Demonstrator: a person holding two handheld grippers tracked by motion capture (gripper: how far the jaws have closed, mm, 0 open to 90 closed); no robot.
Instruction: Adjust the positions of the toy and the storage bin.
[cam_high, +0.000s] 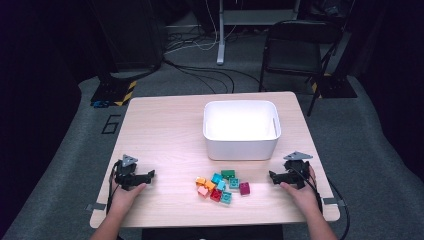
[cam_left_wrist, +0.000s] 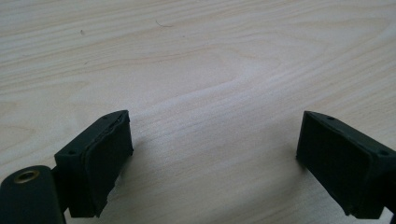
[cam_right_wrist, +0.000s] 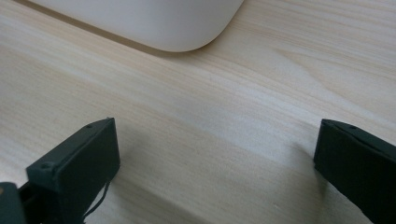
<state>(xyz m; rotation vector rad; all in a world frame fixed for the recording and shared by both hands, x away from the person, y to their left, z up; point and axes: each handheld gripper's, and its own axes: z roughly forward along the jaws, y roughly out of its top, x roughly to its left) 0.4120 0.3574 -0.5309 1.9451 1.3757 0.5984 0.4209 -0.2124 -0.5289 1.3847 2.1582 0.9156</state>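
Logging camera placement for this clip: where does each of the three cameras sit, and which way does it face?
High view: above the person's side, looking forward and down on the table, the white bin, the pile of toy bricks; both forearms show, with the left gripper and right gripper.
Left gripper view: rides the left gripper, looking along its open jaws at bare tabletop.
Right gripper view: rides the right gripper, open jaws facing a corner of the white bin.
Shared: the bin appears in the high and right gripper views.
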